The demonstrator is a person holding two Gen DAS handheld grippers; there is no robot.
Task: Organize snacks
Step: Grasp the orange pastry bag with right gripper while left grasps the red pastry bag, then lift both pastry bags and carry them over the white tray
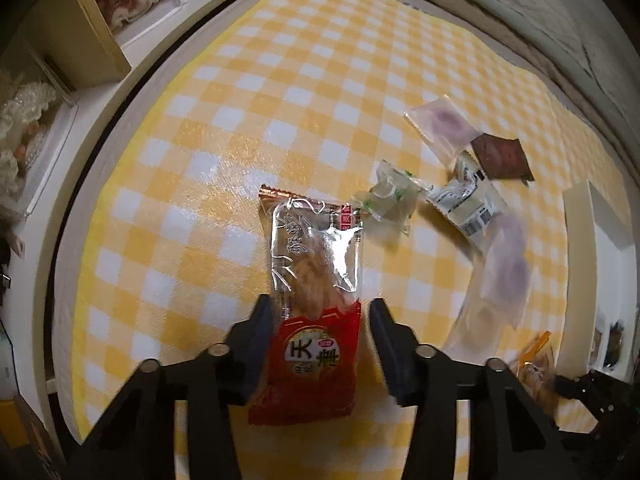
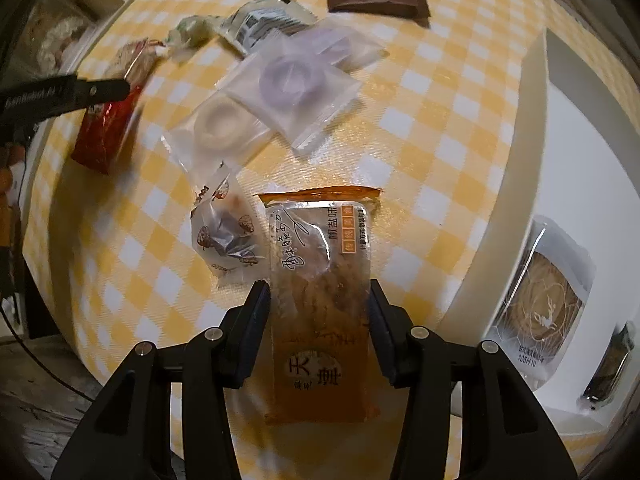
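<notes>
Two long snack packs, one between each pair of fingers. Red pack (image 1: pixel 312 308) in left gripper (image 1: pixel 320 312), orange pack (image 2: pixel 320 312) in right gripper (image 2: pixel 320 304), both pointing straight ahead over the bench (image 1: pixel 240 120). Fingers spread, barely touching. White tray (image 2: pixel 532 160) just right, nearer the right hand.

Red pkt (image 1: pixel 316 344), orange pkt (image 2: pixel 320 312), yellow-white check cloth (image 1: pixel 240 120), black fingers (image 1: pixel 260 344).

Both wrist cameras look steeply down, close above the checkered tablecloth (image 1: pixel 320 80) (sharing its scattered snack packets).
</notes>
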